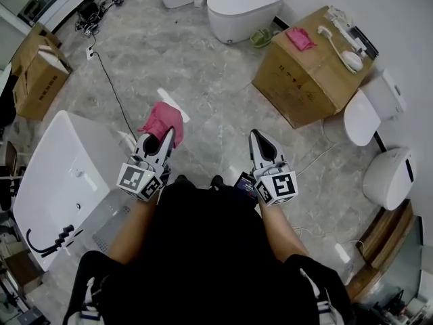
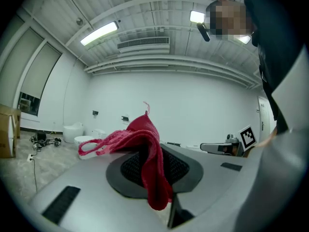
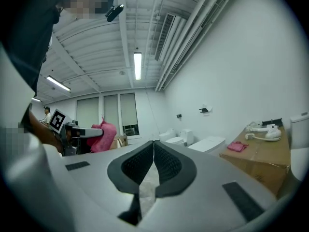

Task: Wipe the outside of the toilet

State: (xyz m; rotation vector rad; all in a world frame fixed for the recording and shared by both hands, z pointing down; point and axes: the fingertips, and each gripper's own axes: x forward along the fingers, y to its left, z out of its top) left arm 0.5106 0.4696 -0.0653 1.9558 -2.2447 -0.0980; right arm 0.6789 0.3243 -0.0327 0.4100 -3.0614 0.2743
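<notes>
My left gripper [image 1: 167,135] is shut on a pink-red cloth [image 1: 162,120], which bunches over the jaw tips; in the left gripper view the cloth [image 2: 147,151] drapes down across the closed pads. My right gripper [image 1: 256,138] is shut with nothing in it, its pads meeting at the tips [image 3: 153,144]. Both are held level in front of the person, above the marble floor. A white toilet [image 1: 242,9] stands ahead at the top middle, well beyond both grippers. From the right gripper view the left gripper and its cloth [image 3: 102,135] show at the left.
A large cardboard box [image 1: 311,70] stands right of the toilet, with a second pink cloth [image 1: 300,38] and a shower handset [image 1: 344,53] on top. More toilets [image 1: 390,176] line the right wall. A white bathtub [image 1: 64,185] lies left. A black cable [image 1: 111,87] runs across the floor.
</notes>
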